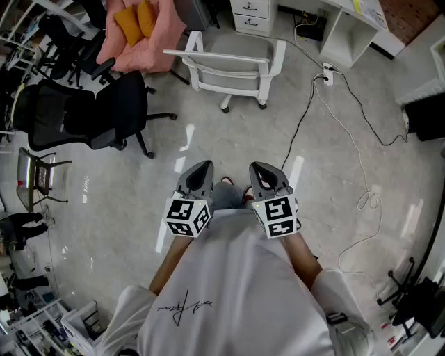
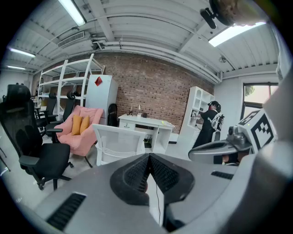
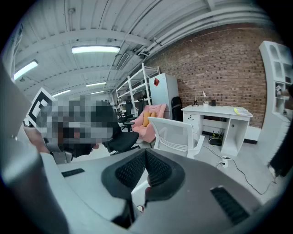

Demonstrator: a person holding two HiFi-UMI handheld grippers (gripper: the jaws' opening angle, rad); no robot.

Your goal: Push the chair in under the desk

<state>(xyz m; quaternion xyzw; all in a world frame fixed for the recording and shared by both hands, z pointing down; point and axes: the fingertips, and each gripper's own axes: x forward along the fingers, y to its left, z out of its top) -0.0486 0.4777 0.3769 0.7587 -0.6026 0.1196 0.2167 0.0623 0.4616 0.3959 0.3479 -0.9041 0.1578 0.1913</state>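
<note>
White wheeled chair (image 1: 233, 62) stands clear of desk (image 1: 351, 35); left tool (image 1: 202, 168) and right tool (image 1: 259, 168) closed, empty.

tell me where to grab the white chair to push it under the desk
Grip the white chair by the top rail of its backrest, coming from the near side. The back faces you and the seat points toward the desk, so pushing there should roll it straight in.

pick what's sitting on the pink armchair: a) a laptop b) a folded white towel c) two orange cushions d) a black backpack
c: two orange cushions sit side by side on the pink armchair, and nothing else shows on it.
</note>
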